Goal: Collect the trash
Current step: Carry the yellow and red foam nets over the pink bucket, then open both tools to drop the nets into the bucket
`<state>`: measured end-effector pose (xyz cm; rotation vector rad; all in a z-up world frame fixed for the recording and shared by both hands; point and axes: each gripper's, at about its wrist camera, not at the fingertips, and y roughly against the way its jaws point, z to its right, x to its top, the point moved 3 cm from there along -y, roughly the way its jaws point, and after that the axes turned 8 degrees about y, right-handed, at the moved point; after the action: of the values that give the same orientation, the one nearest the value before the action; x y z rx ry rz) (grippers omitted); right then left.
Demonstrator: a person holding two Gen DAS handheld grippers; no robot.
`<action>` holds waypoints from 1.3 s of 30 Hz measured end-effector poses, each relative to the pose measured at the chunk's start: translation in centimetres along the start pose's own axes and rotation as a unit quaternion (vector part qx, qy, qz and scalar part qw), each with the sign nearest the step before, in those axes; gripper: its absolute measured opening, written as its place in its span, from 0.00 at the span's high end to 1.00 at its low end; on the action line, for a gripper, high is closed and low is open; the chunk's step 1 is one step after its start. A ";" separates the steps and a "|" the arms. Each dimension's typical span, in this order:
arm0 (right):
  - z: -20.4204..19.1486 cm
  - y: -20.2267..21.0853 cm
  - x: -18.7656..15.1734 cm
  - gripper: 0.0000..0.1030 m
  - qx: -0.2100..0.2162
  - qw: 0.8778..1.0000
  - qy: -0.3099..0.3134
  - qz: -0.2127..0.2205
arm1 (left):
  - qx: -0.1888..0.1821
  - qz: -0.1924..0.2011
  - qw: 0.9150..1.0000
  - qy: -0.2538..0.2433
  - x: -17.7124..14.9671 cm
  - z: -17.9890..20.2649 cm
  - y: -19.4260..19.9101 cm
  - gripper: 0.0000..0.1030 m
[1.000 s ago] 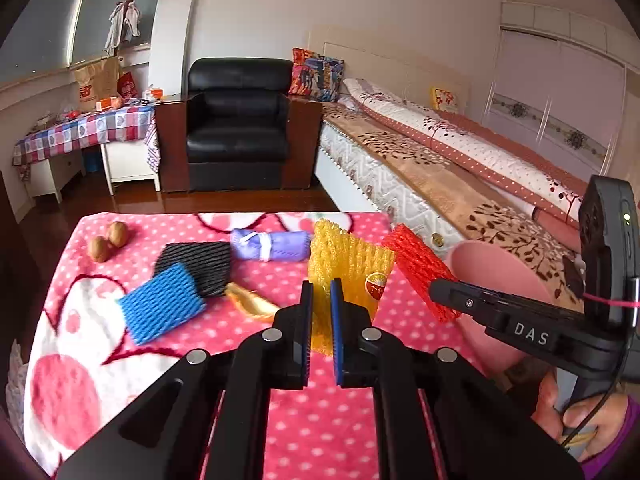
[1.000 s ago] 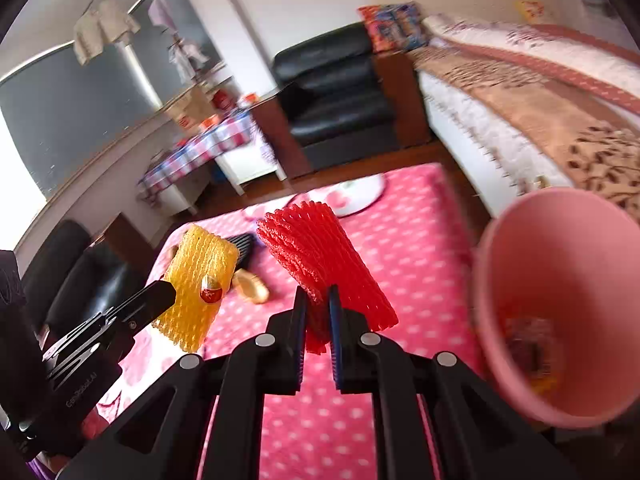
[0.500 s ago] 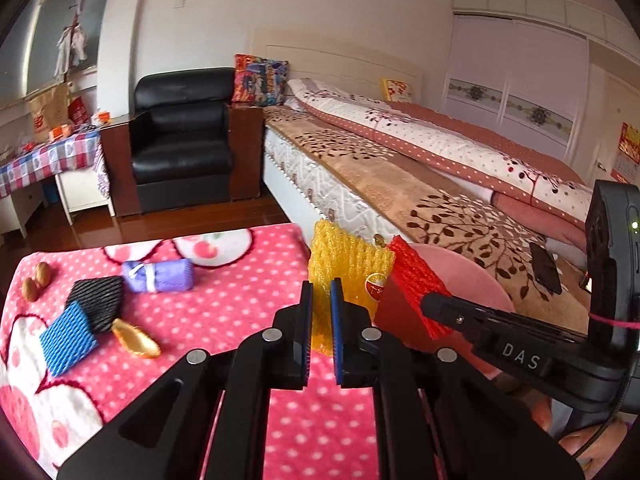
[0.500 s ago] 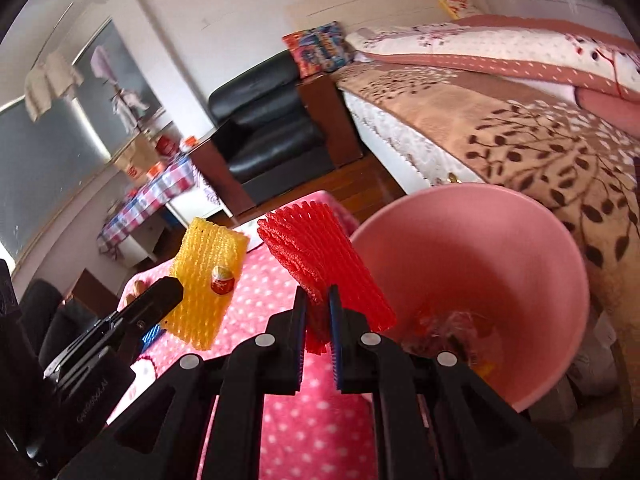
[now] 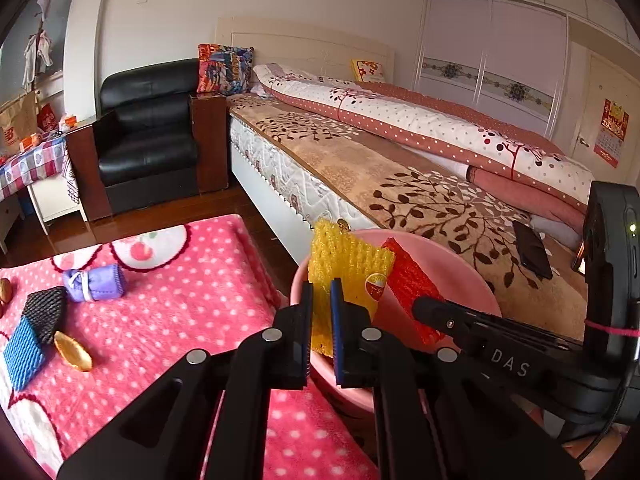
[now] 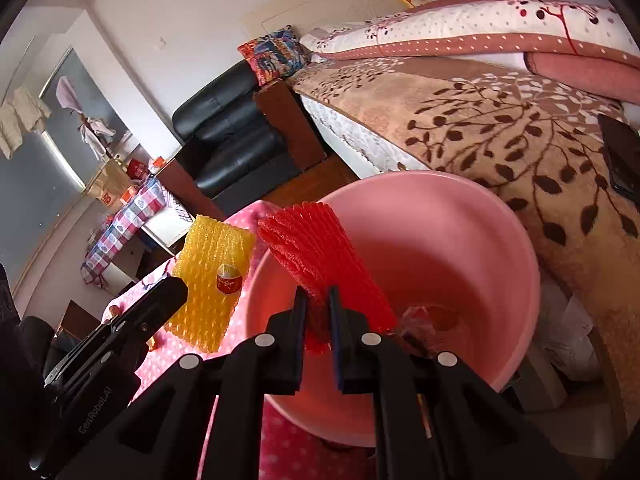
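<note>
My left gripper (image 5: 320,292) is shut on a yellow foam net (image 5: 344,268) and holds it at the near rim of the pink bin (image 5: 460,272). My right gripper (image 6: 318,300) is shut on a red foam net (image 6: 320,248) and holds it over the mouth of the pink bin (image 6: 460,240). The yellow net (image 6: 210,276) hangs just left of the bin in the right wrist view. The red net (image 5: 408,284) shows beside the yellow one in the left wrist view. Some trash (image 6: 428,320) lies at the bin's bottom.
On the pink dotted tablecloth (image 5: 180,320) lie a purple roll (image 5: 94,282), a black foam net (image 5: 46,310), a blue foam net (image 5: 22,350), a golden peel (image 5: 72,356) and a nut (image 5: 5,289). A bed (image 5: 400,168) and a black armchair (image 5: 148,140) stand beyond.
Both grippers have carried their foam nets to the right, off the table. The red net is now over the bin's mouth and the yellow net at its rim.
</note>
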<state>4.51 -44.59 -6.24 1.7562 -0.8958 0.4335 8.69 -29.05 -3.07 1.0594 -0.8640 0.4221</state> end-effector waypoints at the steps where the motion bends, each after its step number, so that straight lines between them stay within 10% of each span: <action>1: 0.3 -0.1 0.0 0.90 -0.002 1.000 -0.002 -0.001 | 0.000 -0.002 1.000 -0.002 0.0 0.2 -0.3 0.92; 22: 3.3 -1.9 -1.1 0.88 -0.033 0.999 -0.023 -0.023 | 0.024 -0.022 0.999 -0.021 -0.7 1.9 -3.6 0.90; 26: 3.3 -1.9 -1.2 0.86 -0.039 0.999 -0.021 -0.023 | 0.023 -0.027 0.999 -0.026 -0.7 2.0 -3.7 0.66; 33: 2.8 -1.5 -0.8 0.59 -0.058 0.998 -0.002 -0.014 | 0.024 -0.022 0.999 -0.029 -0.6 2.4 -3.3 0.64; 39: 2.3 -1.1 -0.8 0.57 -0.055 0.998 0.003 -0.009 | 0.026 -0.010 0.999 -0.038 -0.3 2.4 -2.3 0.63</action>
<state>4.50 -46.31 -8.28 1.6613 -0.8814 0.3711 9.11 -32.25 -4.13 1.1365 -0.9131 0.3910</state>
